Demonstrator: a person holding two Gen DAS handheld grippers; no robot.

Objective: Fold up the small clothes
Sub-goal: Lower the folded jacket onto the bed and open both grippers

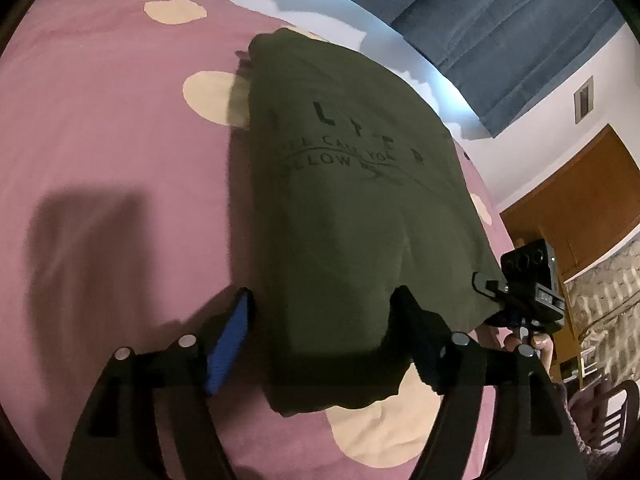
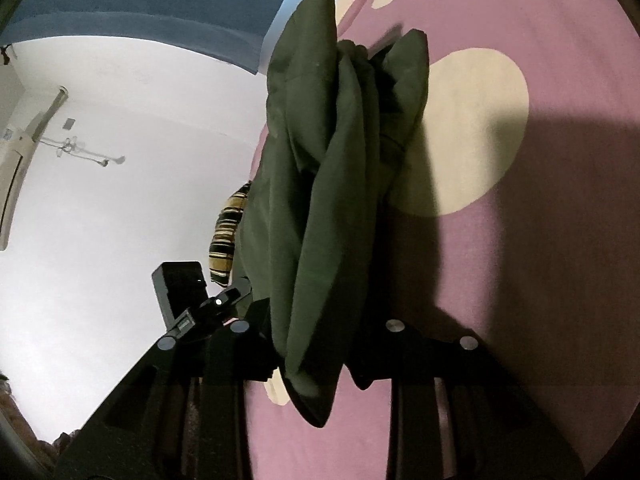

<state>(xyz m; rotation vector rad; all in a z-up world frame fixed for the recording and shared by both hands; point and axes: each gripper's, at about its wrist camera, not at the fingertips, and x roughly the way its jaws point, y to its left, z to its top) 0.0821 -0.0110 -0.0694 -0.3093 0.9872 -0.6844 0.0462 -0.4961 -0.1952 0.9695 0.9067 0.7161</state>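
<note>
An olive-green T-shirt (image 1: 344, 208) with dark lettering hangs lifted above the pink bed. In the left wrist view its near edge drapes between my left gripper's (image 1: 324, 316) blue-padded fingers (image 1: 230, 340), which stand wide apart around the cloth. My right gripper (image 1: 486, 286) shows at the shirt's right corner, pinching it. In the right wrist view the shirt (image 2: 320, 200) hangs bunched in folds from my right gripper (image 2: 316, 332), whose fingers are closed on the cloth. My left gripper (image 2: 224, 300) appears at the shirt's other corner.
The pink bedspread (image 1: 112, 200) with cream dots lies under the shirt. A blue curtain (image 1: 500, 40) and white wall are behind. A wooden door (image 1: 580, 208) is at right. A striped pillow (image 2: 226, 240) lies past the shirt.
</note>
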